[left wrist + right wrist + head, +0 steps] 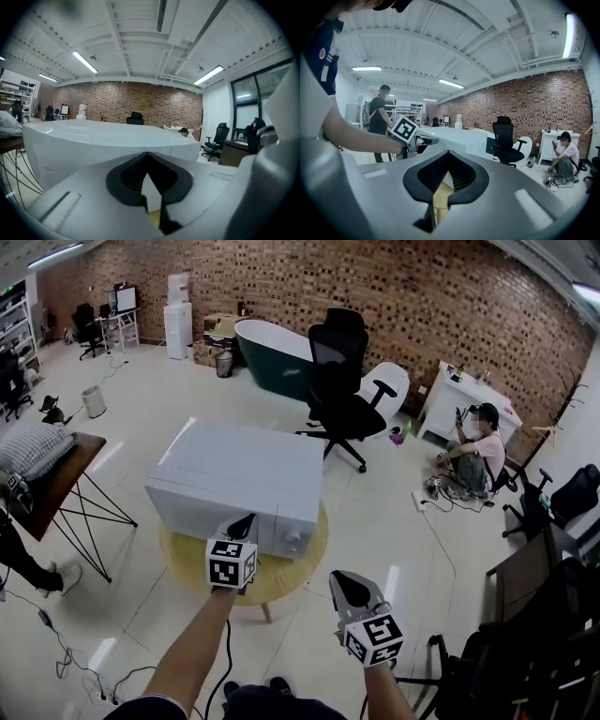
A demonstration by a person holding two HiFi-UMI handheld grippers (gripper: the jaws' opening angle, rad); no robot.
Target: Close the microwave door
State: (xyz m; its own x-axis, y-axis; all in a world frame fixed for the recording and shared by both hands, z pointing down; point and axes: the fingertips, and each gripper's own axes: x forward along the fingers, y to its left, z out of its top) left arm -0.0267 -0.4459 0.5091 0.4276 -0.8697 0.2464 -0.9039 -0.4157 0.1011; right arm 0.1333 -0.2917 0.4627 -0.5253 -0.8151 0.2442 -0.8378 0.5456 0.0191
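Left claw (247, 519) at the door of the microwave (234, 470)
The white, boxy microwave, smooth and glossy, covers most of the round wooden table (305, 559), with its front toward the near edge. The door looks nearly flush. The left claw, closed and empty, should push flat and steadily so the box does not slide. The right claw (343, 581), also closed and empty, hangs apart

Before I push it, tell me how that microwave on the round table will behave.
The microwave is a broad, low rigid box, probably heavy, unlikely to tip. Its smooth white shell may let the left gripper slip. It covers most of the round wooden table, so a hard shove might slide it off.
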